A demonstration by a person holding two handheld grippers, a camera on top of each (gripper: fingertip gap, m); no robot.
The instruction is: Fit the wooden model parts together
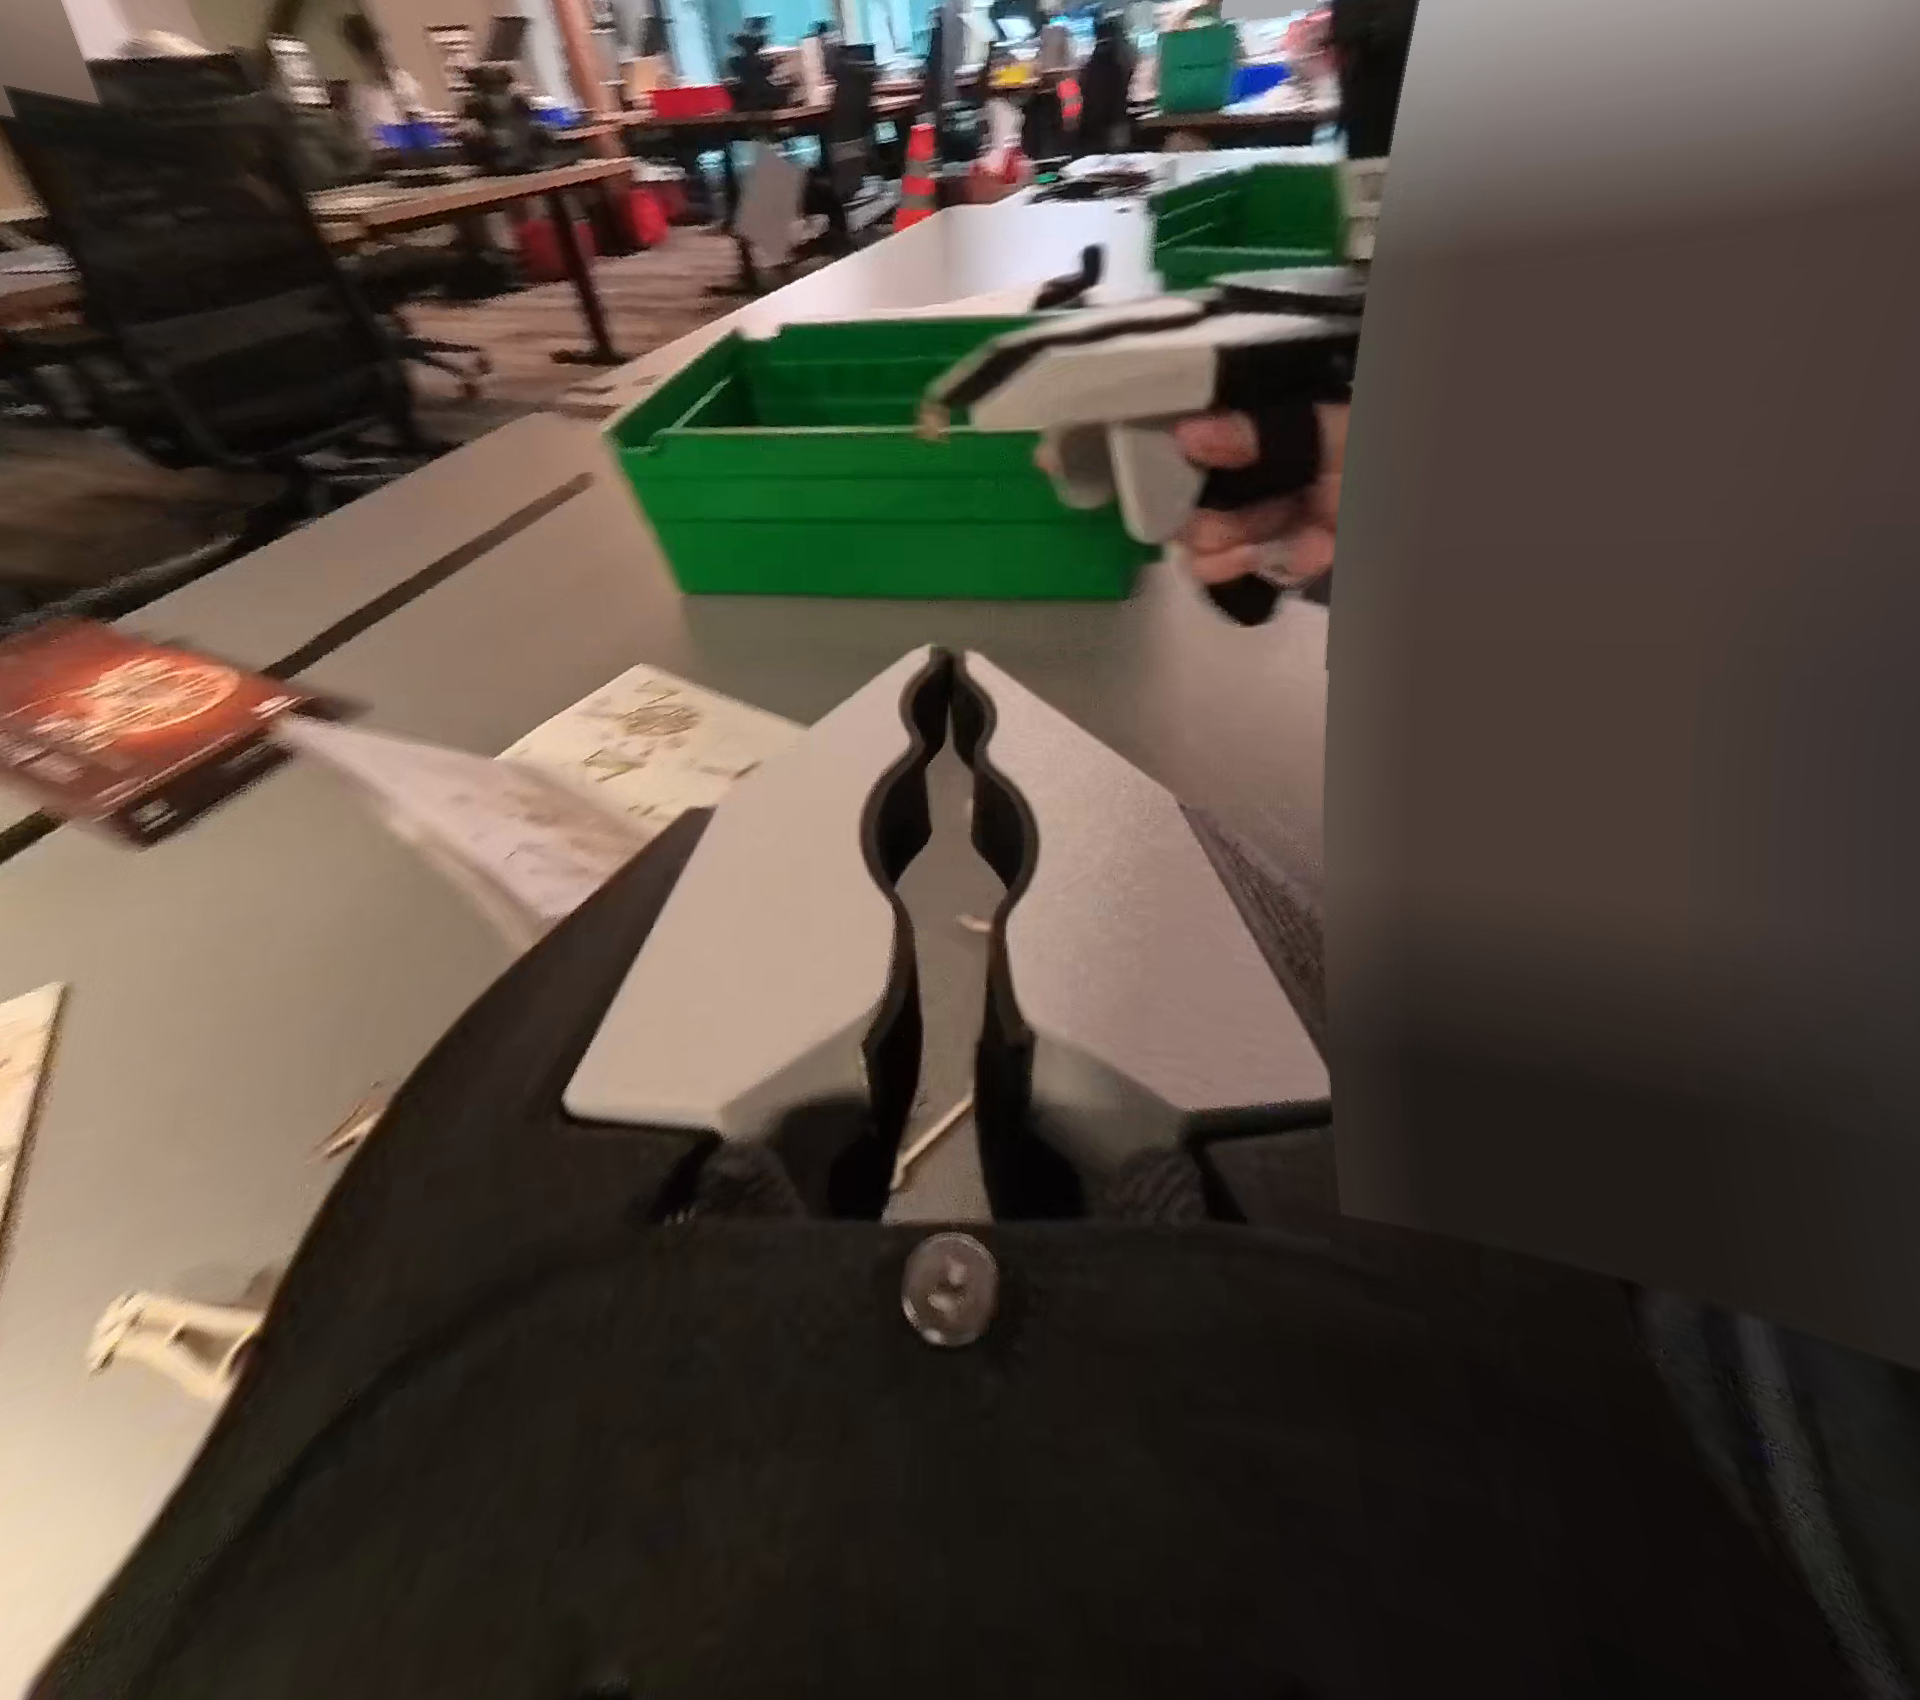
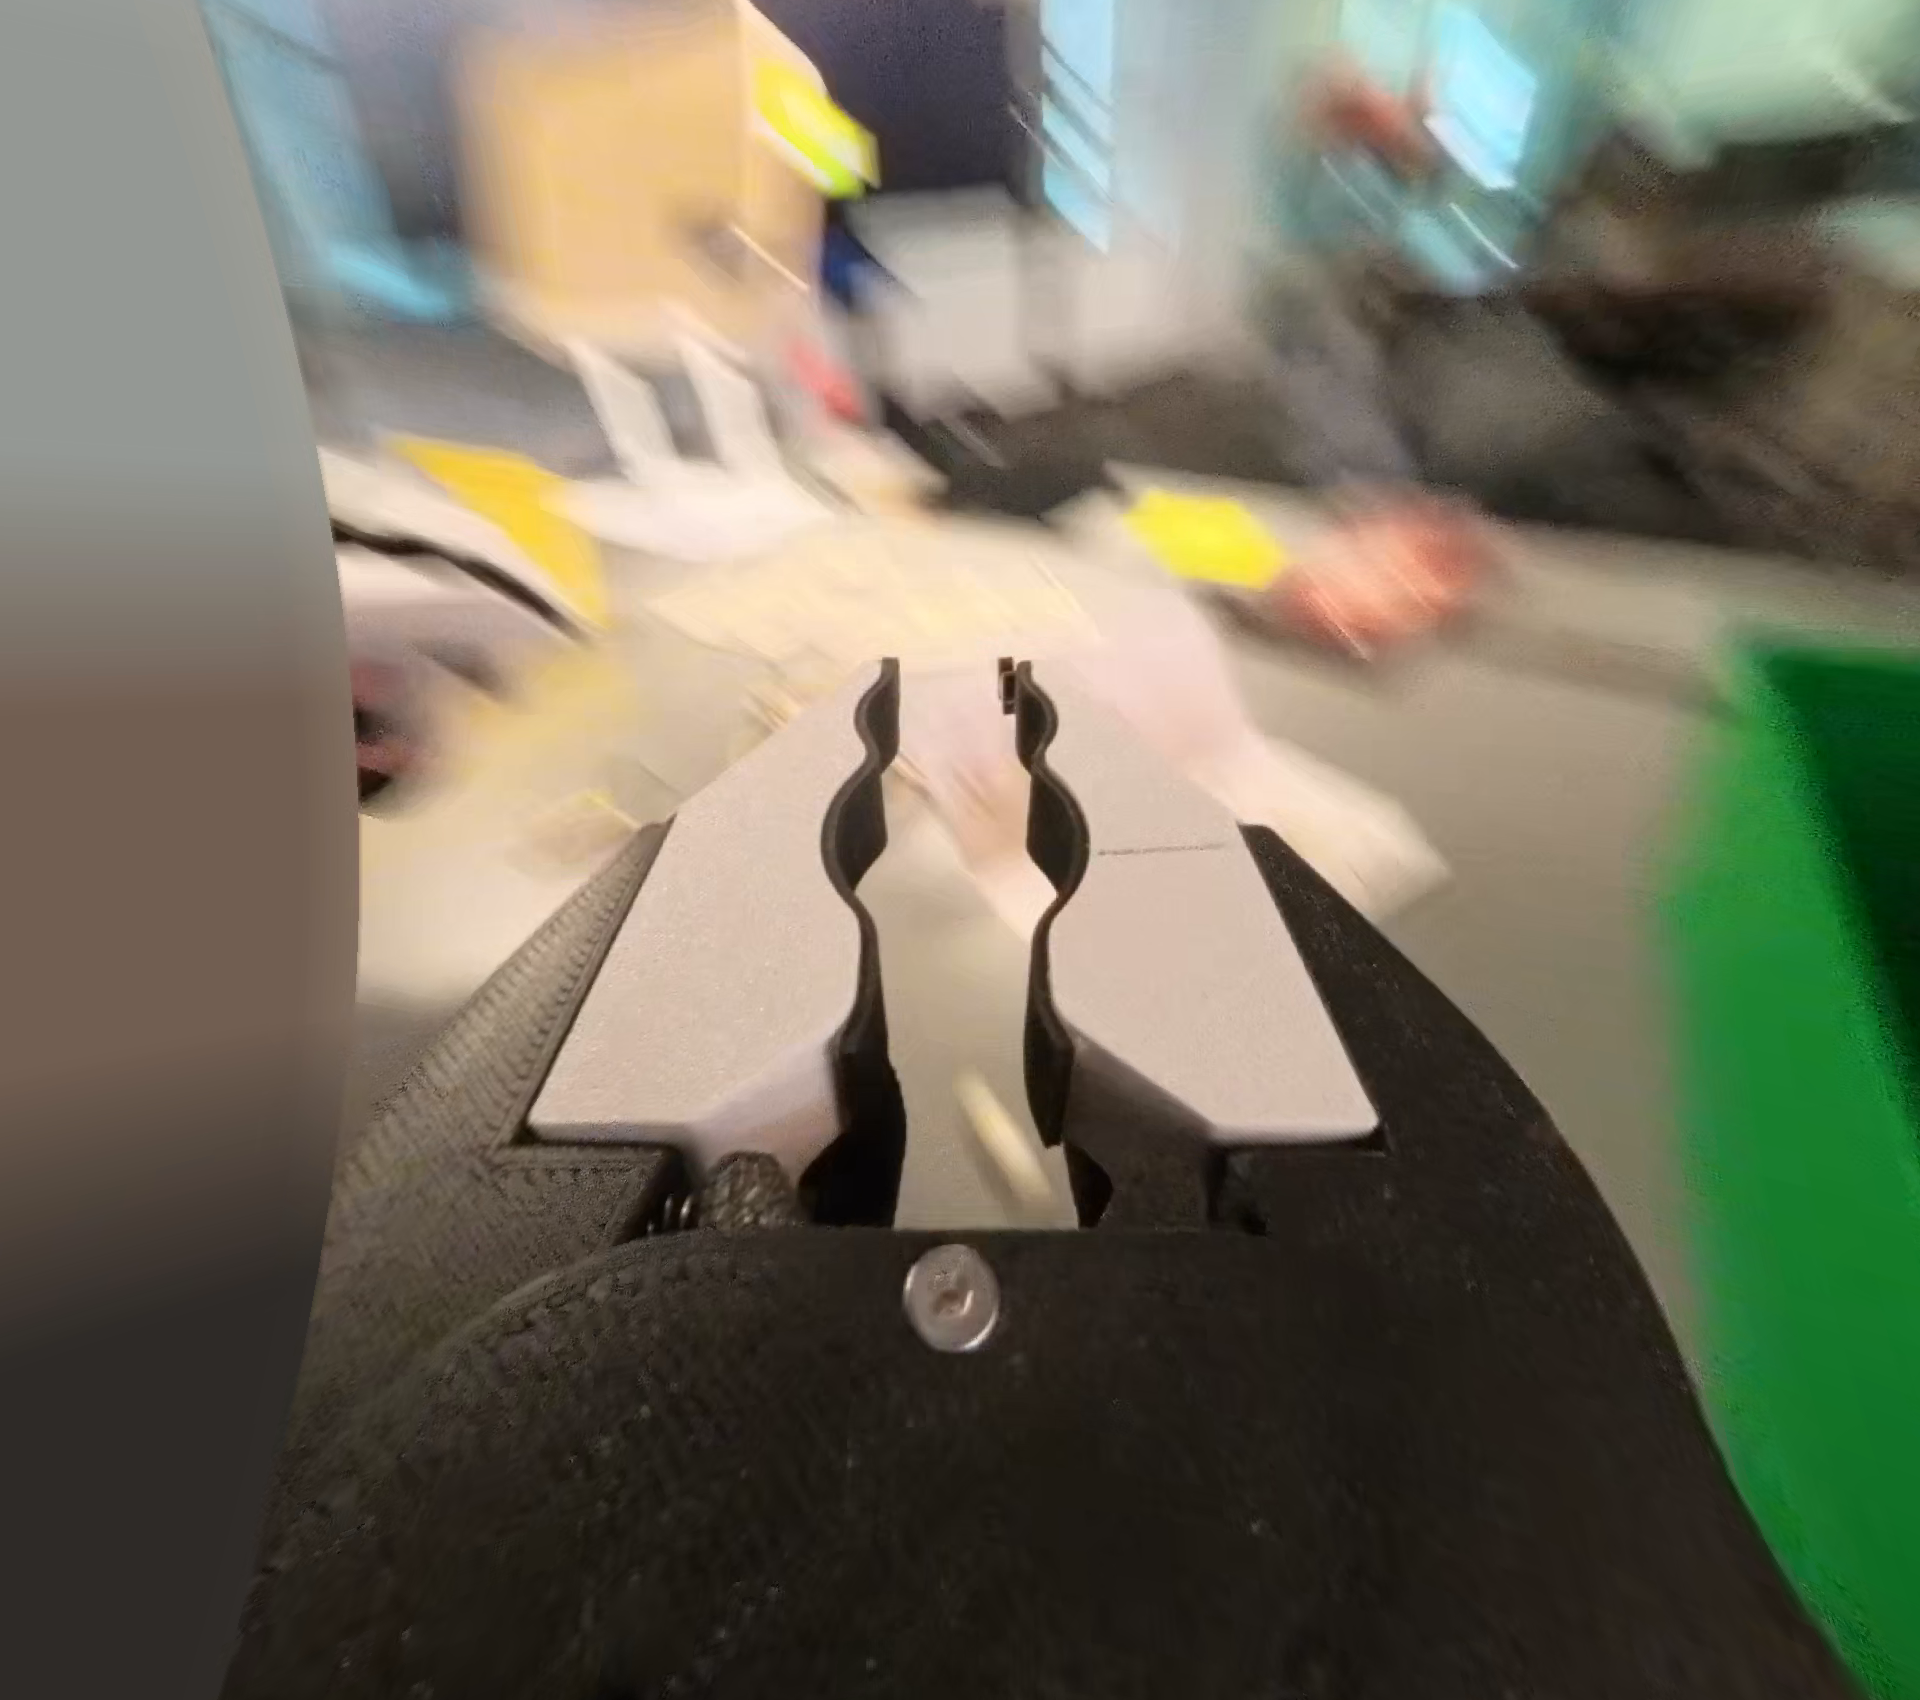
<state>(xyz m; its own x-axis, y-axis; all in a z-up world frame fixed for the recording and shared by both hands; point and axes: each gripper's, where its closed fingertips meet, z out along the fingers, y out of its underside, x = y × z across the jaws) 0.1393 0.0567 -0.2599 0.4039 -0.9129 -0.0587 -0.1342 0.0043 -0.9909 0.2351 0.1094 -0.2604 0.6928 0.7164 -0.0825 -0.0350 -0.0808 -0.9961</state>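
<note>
My left gripper [image 1: 951, 663] is shut with its tips touching and nothing visible between them, low over the grey table [image 1: 520, 570]. Pale wooden part sheets [image 1: 644, 736] lie to its left. A thin wooden stick [image 1: 935, 1131] lies under the fingers, and a small pale piece [image 1: 166, 1338] lies at the lower left. My right gripper [image 2: 948, 668] has its fingers a little apart, and I see nothing between them; that view is heavily blurred. It also shows in the left wrist view [image 1: 935, 416], held by a hand in front of the green bin, with a small tan speck at its tip.
A green plastic bin [image 1: 883, 487] stands ahead on the table and also shows at the right of the right wrist view [image 2: 1818, 1027]. A dark red box [image 1: 135, 715] lies at the left. A second green bin [image 1: 1247, 227] sits farther back. Blurred pale sheets [image 2: 883, 601] lie ahead. The left gripper's tips are roughly 11 cm from the right gripper's. The thin wooden stick [image 1: 935, 1131] is about 15 cm from my left fingertips. About 25 cm separates my left fingertips from the small pale piece [image 1: 166, 1338].
</note>
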